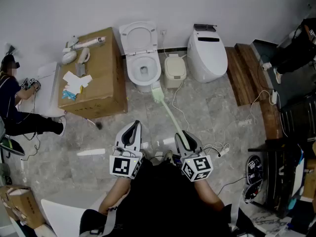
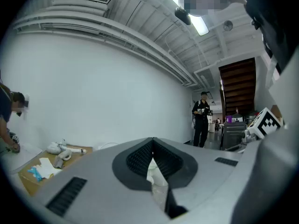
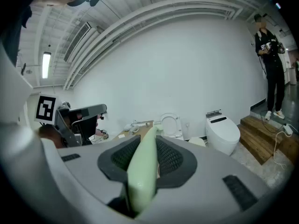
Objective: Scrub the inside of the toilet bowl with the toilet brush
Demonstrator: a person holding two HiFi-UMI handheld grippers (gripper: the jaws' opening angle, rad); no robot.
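A white toilet (image 1: pixel 141 58) stands against the far wall with its lid up and its bowl open; it also shows in the right gripper view as the toilet (image 3: pixel 170 124). My right gripper (image 1: pixel 182 136) is shut on the pale green handle of the toilet brush (image 1: pixel 170 114). The brush runs forward and to the left, and its head (image 1: pixel 157 94) sits just in front of the toilet's base. In the right gripper view the handle (image 3: pixel 145 167) fills the gap between the jaws of the right gripper (image 3: pixel 148 146). My left gripper (image 1: pixel 131 131) is beside it, shut and holding nothing; the left gripper (image 2: pixel 152 160) points level.
A large cardboard box (image 1: pixel 94 78) with small items stands left of the toilet. A small bin (image 1: pixel 174 72) and a second toilet (image 1: pixel 207 53) stand to its right, then wooden steps (image 1: pixel 247 75). Cables (image 1: pixel 222 149) trail on the floor. A person (image 1: pixel 10 100) crouches at far left.
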